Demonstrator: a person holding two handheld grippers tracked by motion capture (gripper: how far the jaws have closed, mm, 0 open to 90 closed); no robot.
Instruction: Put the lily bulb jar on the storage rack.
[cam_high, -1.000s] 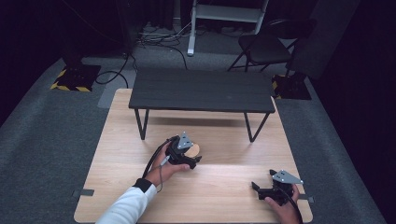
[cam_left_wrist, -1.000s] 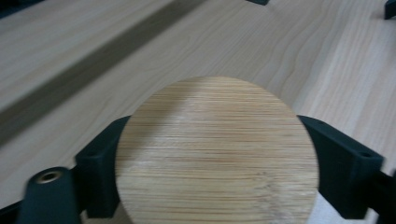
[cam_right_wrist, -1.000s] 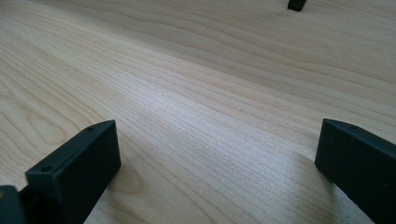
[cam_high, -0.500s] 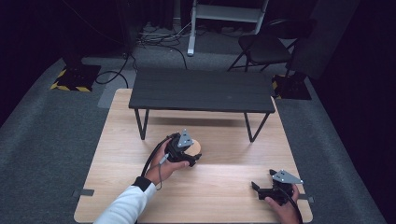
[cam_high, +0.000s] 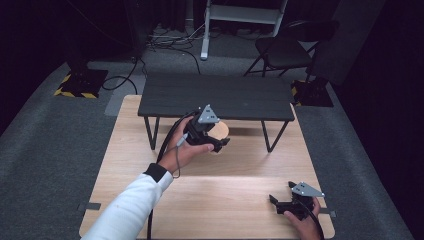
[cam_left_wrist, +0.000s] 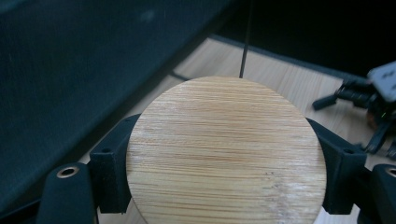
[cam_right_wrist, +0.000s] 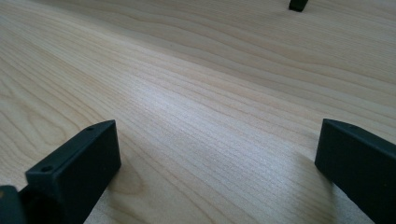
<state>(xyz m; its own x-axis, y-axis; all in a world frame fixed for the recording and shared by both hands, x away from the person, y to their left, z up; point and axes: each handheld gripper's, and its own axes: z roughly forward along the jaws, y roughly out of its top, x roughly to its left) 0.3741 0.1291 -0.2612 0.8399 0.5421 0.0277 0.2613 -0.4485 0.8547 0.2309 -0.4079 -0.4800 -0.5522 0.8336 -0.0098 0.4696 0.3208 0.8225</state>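
A round bamboo disc (cam_left_wrist: 226, 151) sits between the two black jaws of my left gripper (cam_high: 220, 142), which is shut on its edges. In the high view the disc (cam_high: 220, 130) is held above the wooden table (cam_high: 125, 150), just in front of the small black bench (cam_high: 217, 95). My right gripper (cam_high: 280, 202) rests low at the table's near right corner. Its jaws stand wide apart over bare wood (cam_right_wrist: 210, 116), open, with nothing between them. The left gripper view also catches the right gripper (cam_left_wrist: 369, 98) far off at its right edge.
The black bench stands on thin metal legs (cam_high: 150, 132) across the back half of the table. Beyond the table lie grey carpet, cables (cam_high: 165, 37), a folding chair (cam_high: 285, 50) and a white stand (cam_high: 245, 12). A black foot (cam_right_wrist: 299, 4) shows at the top of the right gripper view.
My left gripper has carried the disc up and slightly back toward the bench. The right gripper has stayed in place.
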